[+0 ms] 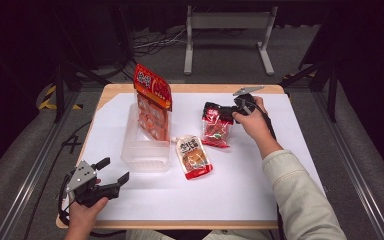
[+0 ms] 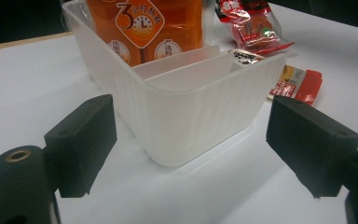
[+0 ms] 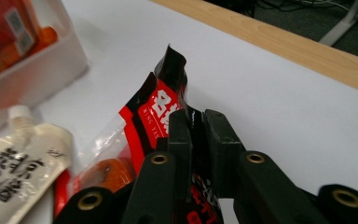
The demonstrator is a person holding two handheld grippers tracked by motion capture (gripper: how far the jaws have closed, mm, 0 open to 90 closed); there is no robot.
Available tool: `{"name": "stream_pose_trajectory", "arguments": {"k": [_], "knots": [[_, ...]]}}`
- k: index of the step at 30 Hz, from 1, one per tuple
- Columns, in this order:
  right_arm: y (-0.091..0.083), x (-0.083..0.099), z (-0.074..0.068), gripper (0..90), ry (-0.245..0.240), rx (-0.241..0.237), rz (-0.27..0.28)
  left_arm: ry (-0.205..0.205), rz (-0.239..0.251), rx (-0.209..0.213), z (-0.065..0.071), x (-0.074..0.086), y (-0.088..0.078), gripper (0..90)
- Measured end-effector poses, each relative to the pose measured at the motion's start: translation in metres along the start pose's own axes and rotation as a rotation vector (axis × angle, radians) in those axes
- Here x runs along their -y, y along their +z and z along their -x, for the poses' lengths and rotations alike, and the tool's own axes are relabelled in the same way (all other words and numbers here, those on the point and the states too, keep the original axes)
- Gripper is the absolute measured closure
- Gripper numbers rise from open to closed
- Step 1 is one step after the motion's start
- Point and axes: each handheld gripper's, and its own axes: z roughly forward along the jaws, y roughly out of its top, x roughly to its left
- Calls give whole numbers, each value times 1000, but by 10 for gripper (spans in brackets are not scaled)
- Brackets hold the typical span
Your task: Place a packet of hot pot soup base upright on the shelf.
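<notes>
At the lower left of the high view, nearest us, our left gripper (image 1: 114, 171) rests on the white table sheet (image 1: 240, 185) with its jaws spread wide and nothing between them. In the left gripper view those jaws frame the near end of the clear ribbed plastic bin (image 2: 186, 116), which they do not touch.

A little further in, at the middle of the high view, the white spouted pouch with a red base (image 1: 194, 157) lies flat just beside the bin's right wall. Standing upright in the bin's far compartment is the tall orange-and-red snack bag (image 1: 152, 102).

Right of centre, our right gripper (image 1: 228, 111) is clamped on the top edge of the red-and-black sealed snack packet (image 1: 216, 127). In the right gripper view the jaws stand pressed together on the packet's (image 3: 161, 105) crimped black seam, and the rest of it hangs below them towards the sheet; we cannot tell whether its lower end touches.

We judge the packet light, soft and crinkly, its glossy film likely slippery. The flat seal at the top is the stiffest place to grip, and it keeps the pads off the contents. Held by one edge it will probably swing and fold, so it wants a slow carry to the bin.
</notes>
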Motion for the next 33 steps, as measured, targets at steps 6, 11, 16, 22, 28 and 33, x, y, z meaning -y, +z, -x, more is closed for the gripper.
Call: {"name": "stream_pose_trajectory", "arguments": {"k": [6, 11, 16, 22, 28, 33], "knots": [[-19, -8, -14, 841, -40, -40, 39, 2, 4, 0, 0, 0, 0, 168], [-33, -15, -27, 851, -64, -82, 92, 1, 3, 0, 0, 0, 0, 168], [-45, -20, -37, 853, -104, -104, 131, -2, 3, -1, 0, 0, 0, 168], [-58, -23, -45, 852, -138, -132, 167, 1, 6, -1, 0, -1, 0, 167], [-69, -25, -54, 852, -194, -148, 179, 1, 3, -1, 1, -1, 0, 168], [-79, -28, -60, 851, -219, -185, 206, 3, 1, -3, 1, -1, 0, 168]]}}
